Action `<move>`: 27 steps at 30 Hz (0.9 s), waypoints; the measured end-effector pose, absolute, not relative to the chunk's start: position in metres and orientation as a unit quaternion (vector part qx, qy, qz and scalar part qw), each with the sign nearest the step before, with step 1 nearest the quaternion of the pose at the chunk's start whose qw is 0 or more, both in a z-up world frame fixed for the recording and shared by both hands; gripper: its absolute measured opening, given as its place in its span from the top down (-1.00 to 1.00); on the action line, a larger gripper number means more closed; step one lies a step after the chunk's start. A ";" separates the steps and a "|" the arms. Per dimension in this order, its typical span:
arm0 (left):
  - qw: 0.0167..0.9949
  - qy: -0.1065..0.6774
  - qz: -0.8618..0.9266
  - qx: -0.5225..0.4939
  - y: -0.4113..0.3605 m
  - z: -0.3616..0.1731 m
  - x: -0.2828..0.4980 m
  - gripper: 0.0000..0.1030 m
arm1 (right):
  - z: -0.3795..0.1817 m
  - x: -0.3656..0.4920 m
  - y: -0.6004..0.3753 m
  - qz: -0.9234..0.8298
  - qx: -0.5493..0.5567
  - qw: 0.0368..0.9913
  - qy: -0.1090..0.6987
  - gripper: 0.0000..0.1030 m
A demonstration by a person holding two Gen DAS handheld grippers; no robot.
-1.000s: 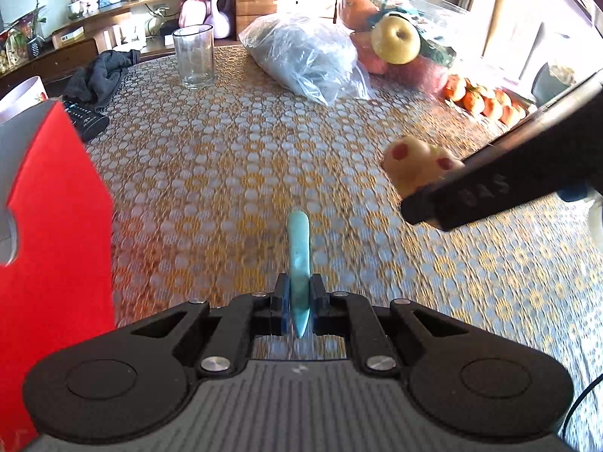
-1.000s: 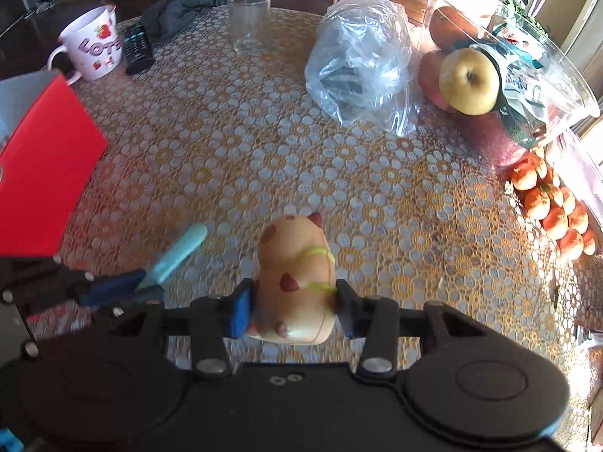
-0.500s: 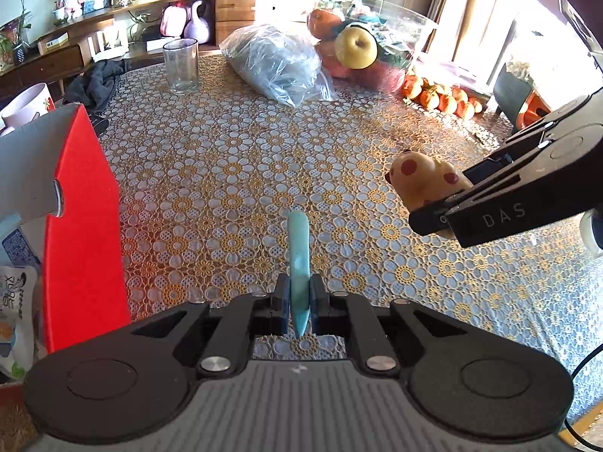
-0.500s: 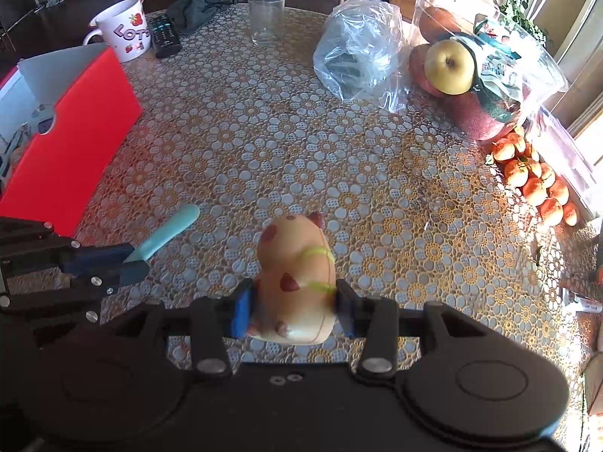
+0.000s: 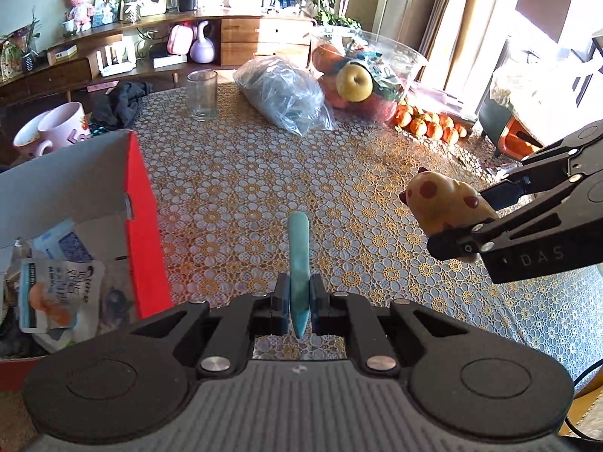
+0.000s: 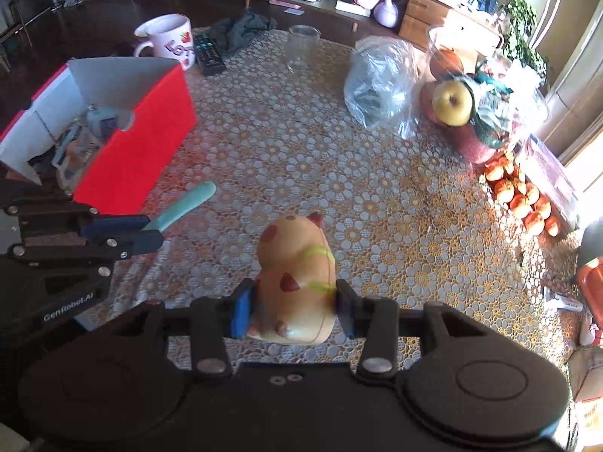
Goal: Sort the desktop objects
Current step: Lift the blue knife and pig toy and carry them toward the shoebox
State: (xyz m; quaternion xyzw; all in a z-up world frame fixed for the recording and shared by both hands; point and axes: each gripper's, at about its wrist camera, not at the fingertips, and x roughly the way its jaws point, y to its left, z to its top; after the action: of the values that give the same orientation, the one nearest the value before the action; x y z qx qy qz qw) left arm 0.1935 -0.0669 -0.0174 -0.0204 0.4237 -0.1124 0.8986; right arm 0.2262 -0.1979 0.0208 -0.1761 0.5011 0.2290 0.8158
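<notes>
Right wrist: red box (image 6: pixel 139 143), glass (image 6: pixel 301 47), plastic bag (image 6: pixel 380 83) beyond toy (image 6: pixel 297 282).

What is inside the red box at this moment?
Inside the red box lie several printed packets, one white with an orange picture, and a bluish packet. What sits beneath them, and the near corner, is hidden by the wall and the left tongs.

There were two tongs, a left (image 5: pixel 299 297) and a right (image 6: pixel 292 303). One teal stick (image 5: pixel 299 260), one spotted toy (image 6: pixel 297 282), one red box (image 6: pixel 139 139), one glass (image 5: pixel 202 94), one plastic bag (image 5: pixel 286 98), one fruit bowl (image 5: pixel 399 56), one mug (image 6: pixel 169 39) and one remote (image 6: pixel 209 54) were there.
</notes>
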 end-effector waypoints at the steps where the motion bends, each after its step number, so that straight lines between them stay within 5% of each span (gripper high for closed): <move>1: 0.899 0.422 -0.112 -0.022 -0.063 -0.014 0.190 0.82 | 0.025 0.222 -0.195 0.232 -0.178 0.816 0.498 0.14; 27: 0.923 0.380 -0.050 -0.036 0.085 0.042 0.142 0.82 | 0.080 0.170 -0.045 0.308 -0.243 0.807 0.441 0.14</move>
State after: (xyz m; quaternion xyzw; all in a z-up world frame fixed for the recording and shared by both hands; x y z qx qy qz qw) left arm 0.1419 0.0848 0.0418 -0.0360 0.3803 -0.0502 0.9228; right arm 0.1697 -0.0449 0.0799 -0.2427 0.4413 0.3077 0.8073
